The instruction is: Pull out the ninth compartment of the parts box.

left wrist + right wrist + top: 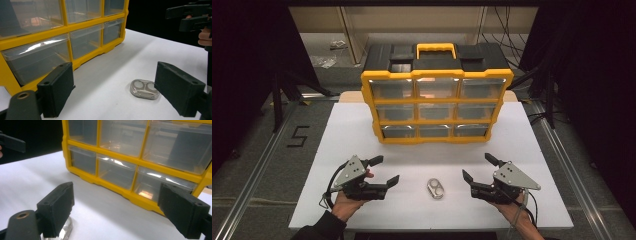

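Observation:
A yellow and black drawer cabinet with clear drawers stands at the back of the white table; its drawers look shut. A small shiny two-lobed metal case lies on the table between my two grippers. My left gripper is open, just left of the case, with nothing between its jaws. My right gripper is open too, just right of the case. In the left gripper view the case lies near the right jaw, with the cabinet behind. In the right gripper view the case peeks from behind the left jaw.
The white tabletop has bare room on both sides of the cabinet and in front of it. Dark floor, metal rails and stands surround the table. A black "5" is marked on the floor at left.

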Motion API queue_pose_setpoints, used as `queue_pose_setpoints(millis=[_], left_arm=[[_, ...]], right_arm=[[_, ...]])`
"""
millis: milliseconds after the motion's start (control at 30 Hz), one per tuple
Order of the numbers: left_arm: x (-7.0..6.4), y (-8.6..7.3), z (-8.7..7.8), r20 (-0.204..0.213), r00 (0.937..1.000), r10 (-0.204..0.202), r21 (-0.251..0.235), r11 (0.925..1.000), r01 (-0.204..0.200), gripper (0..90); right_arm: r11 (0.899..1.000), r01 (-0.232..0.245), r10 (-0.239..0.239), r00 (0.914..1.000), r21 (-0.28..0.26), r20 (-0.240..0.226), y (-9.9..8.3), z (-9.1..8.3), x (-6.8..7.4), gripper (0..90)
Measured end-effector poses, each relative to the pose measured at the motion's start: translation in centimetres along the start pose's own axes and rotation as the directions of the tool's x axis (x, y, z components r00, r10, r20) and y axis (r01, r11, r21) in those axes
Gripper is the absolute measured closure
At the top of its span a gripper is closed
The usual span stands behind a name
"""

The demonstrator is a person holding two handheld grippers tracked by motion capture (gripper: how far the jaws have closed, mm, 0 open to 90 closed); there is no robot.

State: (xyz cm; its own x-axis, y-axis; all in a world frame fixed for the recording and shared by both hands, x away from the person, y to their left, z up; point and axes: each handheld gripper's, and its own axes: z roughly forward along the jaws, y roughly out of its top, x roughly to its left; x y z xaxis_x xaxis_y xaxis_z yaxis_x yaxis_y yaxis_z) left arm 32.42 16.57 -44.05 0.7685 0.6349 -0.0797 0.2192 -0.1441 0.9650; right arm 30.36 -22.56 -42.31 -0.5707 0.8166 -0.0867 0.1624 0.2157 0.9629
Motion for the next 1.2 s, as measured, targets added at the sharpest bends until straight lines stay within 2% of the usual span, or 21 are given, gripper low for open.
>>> queue_pose_setpoints(millis=[333, 367, 500, 800, 967, 1133, 1167, 1200], left_arm=[[0.0, 0.0, 0.0, -0.001, 1.0, 0.0, 0.0, 1.0, 0.0, 15.3], [0.0, 0.0, 0.0, -0.002, 1.0, 0.0, 0.0, 1.0, 0.0, 15.4], [0.0, 0.0, 0.0, -0.003, 1.0, 0.001, 0.0, 1.0, -0.001, 15.4], [0.0, 0.0, 0.0, -0.006, 1.0, -0.004, 0.0, 1.0, 0.004, 15.4], [0.0, 0.0, 0.1, -0.007, 1.0, -0.002, 0.0, 1.0, 0.002, 15.4], [0.0, 0.0, 0.1, -0.008, 1.0, -0.003, 0.001, 1.0, 0.003, 15.4], [0.0, 0.0, 0.1, -0.007, 1.0, -0.002, 0.0, 1.0, 0.002, 15.4], [0.0, 0.0, 0.1, -0.007, 1.0, -0.003, 0.0, 1.0, 0.003, 15.4]], right_arm=[[0.998, 0.055, -0.055, 0.998, 0.012, 0.033, 0.1, 0.3, -0.2, 14.3], [0.997, 0.083, -0.083, 0.9955, 0.01, 0.046, 0.1, 0.3, -0.2, 14.8], [0.993, 0.121, -0.121, 0.9904, 0.005, 0.068, 0.1, 0.4, -0.4, 15.8], [0.989, 0.146, -0.146, 0.9849, 0.008, 0.093, 0.1, 1.0, -0.8, 16.1], [0.985, 0.175, -0.175, 0.979, 0.011, 0.105, 0.1, 1.3, -0.7, 16.3], [0.977, 0.211, -0.211, 0.9694, 0.015, 0.126, 0.1, 1.5, -0.8, 16.5], [0.974, 0.225, -0.225, 0.9653, 0.016, 0.132, 0.1, 1.6, -0.8, 16.5], [0.974, 0.225, -0.225, 0.9653, 0.016, 0.132, 0.1, 1.6, -0.8, 16.5]])
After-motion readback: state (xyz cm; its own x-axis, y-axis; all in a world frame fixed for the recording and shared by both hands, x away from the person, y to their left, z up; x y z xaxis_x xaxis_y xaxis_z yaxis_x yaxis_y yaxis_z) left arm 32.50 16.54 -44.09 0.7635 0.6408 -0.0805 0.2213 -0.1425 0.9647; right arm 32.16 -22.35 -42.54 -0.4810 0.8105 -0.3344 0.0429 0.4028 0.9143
